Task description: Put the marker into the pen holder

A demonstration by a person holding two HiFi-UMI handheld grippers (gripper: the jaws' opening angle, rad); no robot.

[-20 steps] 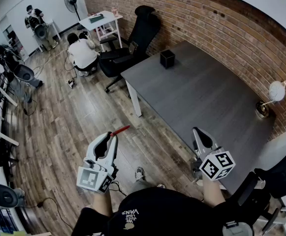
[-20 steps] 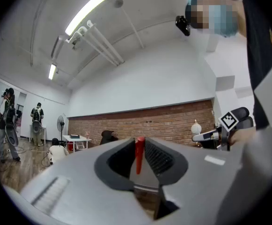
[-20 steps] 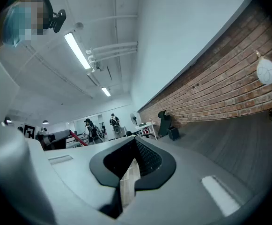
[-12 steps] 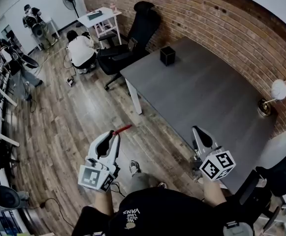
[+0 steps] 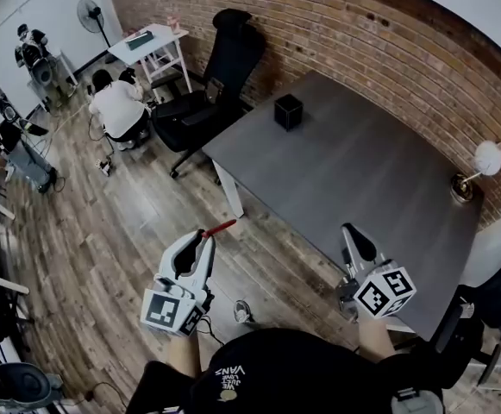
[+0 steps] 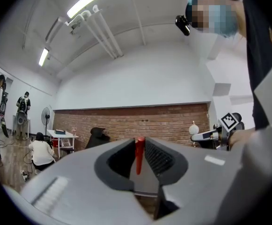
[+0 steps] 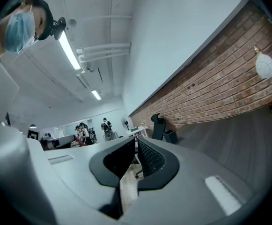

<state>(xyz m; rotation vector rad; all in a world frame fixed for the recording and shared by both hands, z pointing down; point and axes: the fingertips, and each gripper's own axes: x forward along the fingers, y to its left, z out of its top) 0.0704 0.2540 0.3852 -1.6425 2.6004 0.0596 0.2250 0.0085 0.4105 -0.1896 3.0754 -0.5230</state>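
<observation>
Along the far side of the room runs a brick wall [image 5: 362, 33], with wooden floor [image 5: 103, 222] to its left. A grey table [image 5: 362, 171] stands against the wall, and a black office chair [image 5: 224, 67] sits at its far-left corner. The left gripper [image 5: 203, 238] is held level over the floor, well short of the table. The right gripper [image 5: 347, 229] is at the table's near edge with its jaws pressed together on nothing. A white-shaded lamp [image 5: 485, 160] stands at the table's right edge by the wall. The black pen holder [image 5: 288, 111] stands near the table's far corner. The left claw pinches the red marker [image 5: 218, 228], which pokes out beyond the jaw tips, well apart from the pen holder.
</observation>
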